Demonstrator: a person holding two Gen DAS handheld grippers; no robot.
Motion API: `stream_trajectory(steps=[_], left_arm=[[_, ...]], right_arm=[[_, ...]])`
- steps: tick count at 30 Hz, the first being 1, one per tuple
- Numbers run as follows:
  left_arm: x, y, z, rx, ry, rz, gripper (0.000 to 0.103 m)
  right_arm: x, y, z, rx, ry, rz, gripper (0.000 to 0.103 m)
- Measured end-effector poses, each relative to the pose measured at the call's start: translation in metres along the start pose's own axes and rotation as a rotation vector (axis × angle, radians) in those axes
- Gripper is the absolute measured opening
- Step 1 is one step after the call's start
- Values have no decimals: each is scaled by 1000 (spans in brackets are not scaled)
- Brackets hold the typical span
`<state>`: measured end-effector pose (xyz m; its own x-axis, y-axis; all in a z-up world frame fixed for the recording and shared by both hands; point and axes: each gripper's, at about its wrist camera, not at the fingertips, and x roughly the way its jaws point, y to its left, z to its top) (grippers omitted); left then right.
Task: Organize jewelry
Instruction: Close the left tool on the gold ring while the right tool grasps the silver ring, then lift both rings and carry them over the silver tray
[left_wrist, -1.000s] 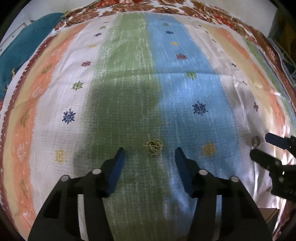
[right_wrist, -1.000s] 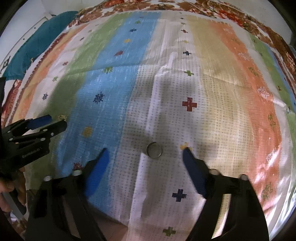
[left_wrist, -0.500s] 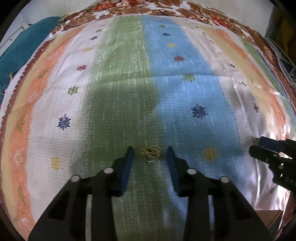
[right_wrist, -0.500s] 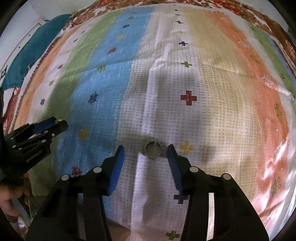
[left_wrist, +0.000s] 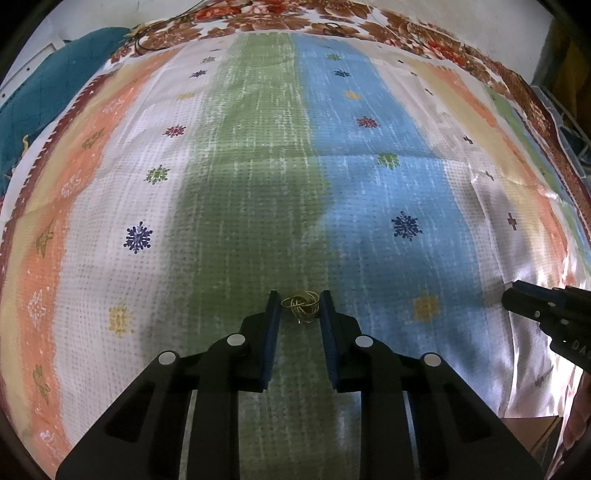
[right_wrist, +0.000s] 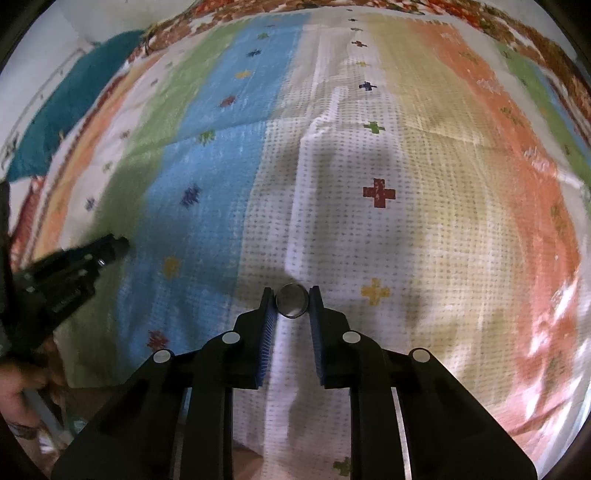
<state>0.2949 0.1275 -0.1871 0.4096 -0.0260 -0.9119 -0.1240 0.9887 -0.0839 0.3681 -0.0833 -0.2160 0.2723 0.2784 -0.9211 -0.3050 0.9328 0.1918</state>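
A small tangle of gold wire rings (left_wrist: 301, 309) lies on the green stripe of the striped cloth (left_wrist: 258, 184). My left gripper (left_wrist: 298, 308) has closed on it, both fingertips touching its sides. A silver ring (right_wrist: 291, 301) stands on the white stripe of the same cloth (right_wrist: 369, 240). My right gripper (right_wrist: 291, 301) is shut on this ring, pinching it between its blue-padded fingertips. Each gripper also shows at the edge of the other view, the right one (left_wrist: 546, 306) and the left one (right_wrist: 74, 266).
A teal cloth (left_wrist: 48, 96) lies at the far left beyond the striped cloth. A floral brown border (left_wrist: 369, 22) runs along the far edge. A person's hand (right_wrist: 18, 387) holds the left gripper at the lower left.
Both grippers closed from wide open. The left fingers came in onto the gold ring tangle, the right fingers onto the silver ring. Both cameras moved a little closer to the cloth.
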Motion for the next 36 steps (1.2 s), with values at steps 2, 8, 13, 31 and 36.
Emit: stream_trajectory(steps=[2, 8, 13, 31, 36], left_arm=[[-1, 1, 0, -5, 2, -8, 21], [-8, -1, -1, 5, -5, 1, 21], [-20, -2, -1, 11, -23, 0, 21], [-107, -17, -19, 12, -145, -57, 21], [-128, -29, -31, 58, -178, -52, 21]], right_arm=[[-3, 0, 0, 1, -8, 3, 20], [-8, 9, -2, -52, -30, -64, 20], [-16, 15, -6, -95, -56, -98, 20], [-79, 35, -35, -127, -167, -20, 20], [-100, 45, -46, -142, -214, -9, 20]])
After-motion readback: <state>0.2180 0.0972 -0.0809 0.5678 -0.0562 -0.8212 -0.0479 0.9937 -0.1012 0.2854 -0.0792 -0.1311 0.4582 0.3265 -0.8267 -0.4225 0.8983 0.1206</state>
